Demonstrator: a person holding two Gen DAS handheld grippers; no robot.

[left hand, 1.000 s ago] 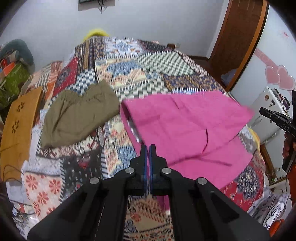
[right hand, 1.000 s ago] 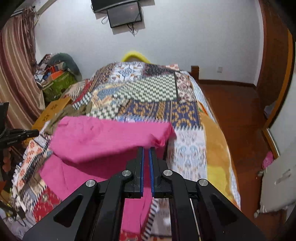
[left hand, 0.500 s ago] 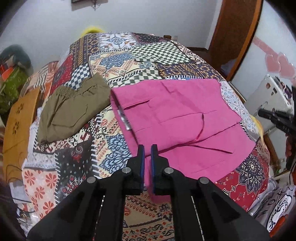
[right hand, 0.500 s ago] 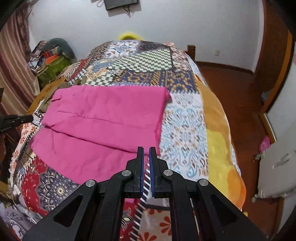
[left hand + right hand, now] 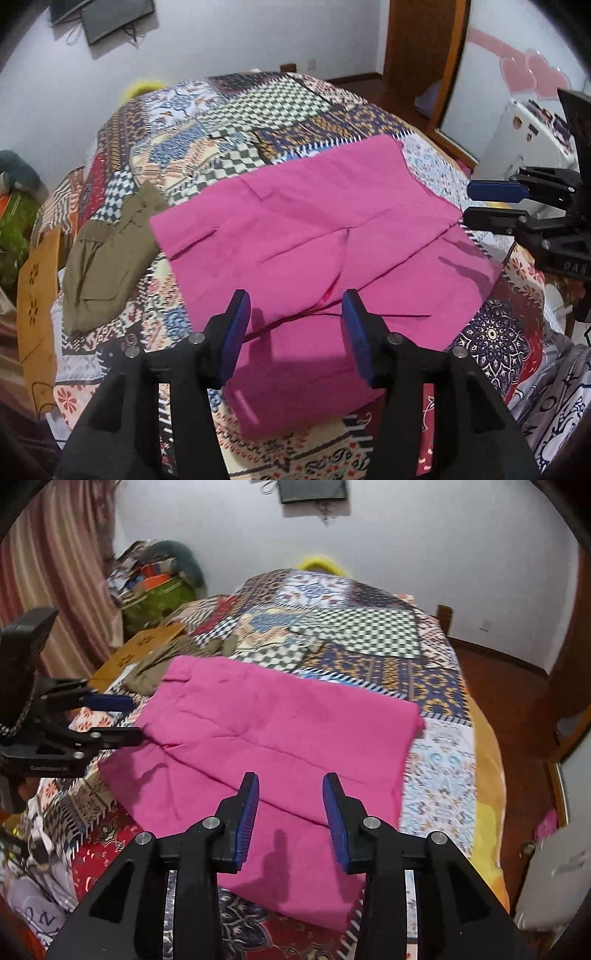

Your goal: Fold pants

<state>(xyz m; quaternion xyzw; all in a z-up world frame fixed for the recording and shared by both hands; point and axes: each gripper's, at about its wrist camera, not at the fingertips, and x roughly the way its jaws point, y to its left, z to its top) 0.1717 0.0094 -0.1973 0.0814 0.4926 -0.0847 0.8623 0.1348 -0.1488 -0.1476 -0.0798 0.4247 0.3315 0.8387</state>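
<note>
On the patchwork bed (image 5: 258, 122) the pink pants (image 5: 314, 236) lie folded over. Left hand-held gripper (image 5: 295, 332) and right hand-held gripper (image 5: 290, 816) have just been opening; both stand apart, empty, probably to release the fold.

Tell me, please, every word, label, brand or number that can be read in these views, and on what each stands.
"DAS": raised letters on the black body of the right gripper, cut off at the picture's edge.
Raised lettering on the body of the left gripper: too small to read.
Large dark letters on the white cloth hanging off the near corner of the bed: only parts show, no whole word readable.
</note>
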